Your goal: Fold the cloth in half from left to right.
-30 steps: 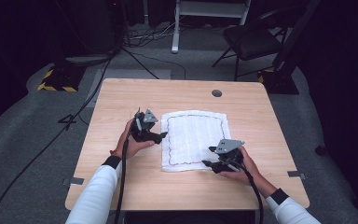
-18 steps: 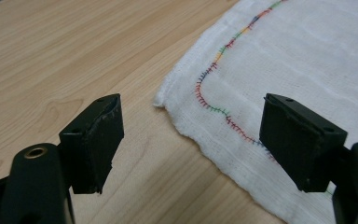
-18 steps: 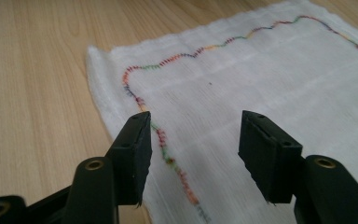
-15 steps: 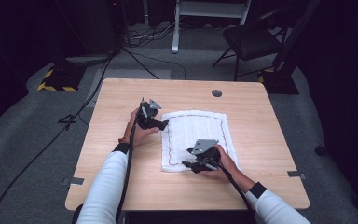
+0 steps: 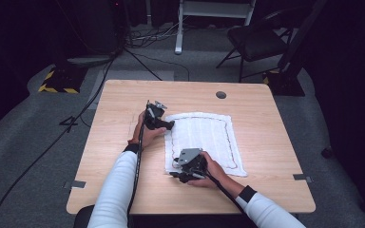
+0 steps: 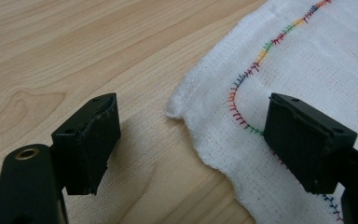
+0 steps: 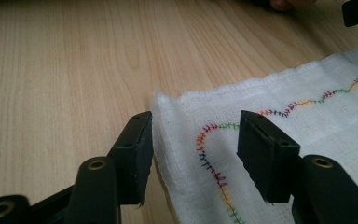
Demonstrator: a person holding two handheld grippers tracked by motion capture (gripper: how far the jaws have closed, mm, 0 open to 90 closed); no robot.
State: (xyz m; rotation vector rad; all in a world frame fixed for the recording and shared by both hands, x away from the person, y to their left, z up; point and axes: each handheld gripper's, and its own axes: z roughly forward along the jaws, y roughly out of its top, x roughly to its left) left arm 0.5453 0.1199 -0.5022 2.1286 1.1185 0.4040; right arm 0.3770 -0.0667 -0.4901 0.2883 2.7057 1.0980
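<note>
A white cloth (image 5: 204, 137) with a coloured stitched border lies flat on the wooden table (image 5: 123, 104). My left gripper (image 5: 171, 126) is low at the cloth's far left corner. In the left gripper view it (image 6: 191, 121) is open, with the corner (image 6: 179, 109) between the jaws, one jaw over bare wood and one over the cloth. My right gripper (image 5: 173, 175) is at the near left corner. In the right gripper view it (image 7: 195, 126) is open astride that corner (image 7: 177, 121); its jaws have just been closing, and the pads stand clear of the cloth.
A round cable hole (image 5: 221, 94) sits near the table's far edge. On the floor beyond stand a chair (image 5: 256, 42) and a white frame, with cables (image 5: 138, 52) running past. Bare wood lies left of the cloth and along its near edge.
My right hand has slid left along the cloth's near edge to its near left corner. The left hand has shifted a little away and right, onto the far left corner.
</note>
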